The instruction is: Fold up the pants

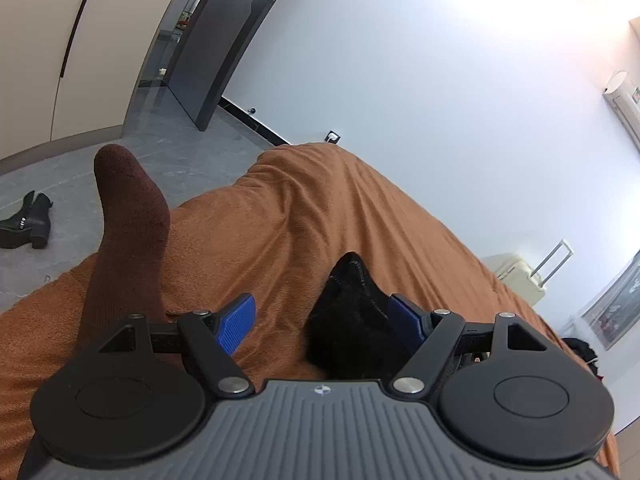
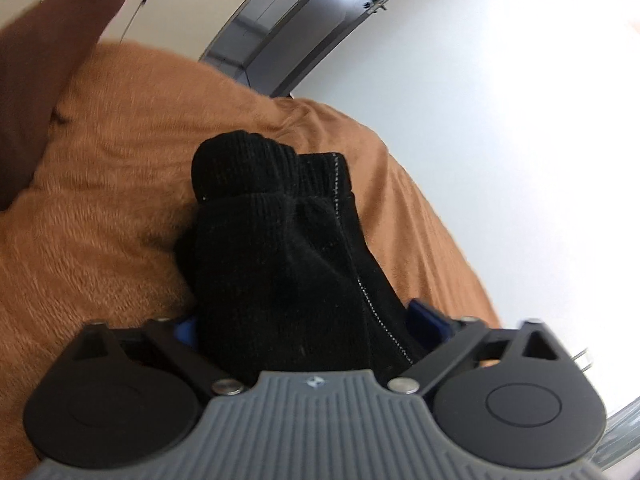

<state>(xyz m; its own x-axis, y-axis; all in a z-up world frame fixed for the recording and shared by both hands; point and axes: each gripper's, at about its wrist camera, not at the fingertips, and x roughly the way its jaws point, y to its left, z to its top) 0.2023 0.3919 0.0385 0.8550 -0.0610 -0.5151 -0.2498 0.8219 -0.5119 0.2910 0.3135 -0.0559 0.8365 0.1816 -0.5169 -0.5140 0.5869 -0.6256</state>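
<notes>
Orange blanket bears black pants; right gripper straddles them unclamped, left gripper open; next, pinch and fold

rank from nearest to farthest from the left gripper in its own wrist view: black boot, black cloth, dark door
1. black cloth: bunched against the left gripper's right finger, on the orange blanket.
2. black boot: on the floor, far left.
3. dark door: across the room, upper left.
</notes>
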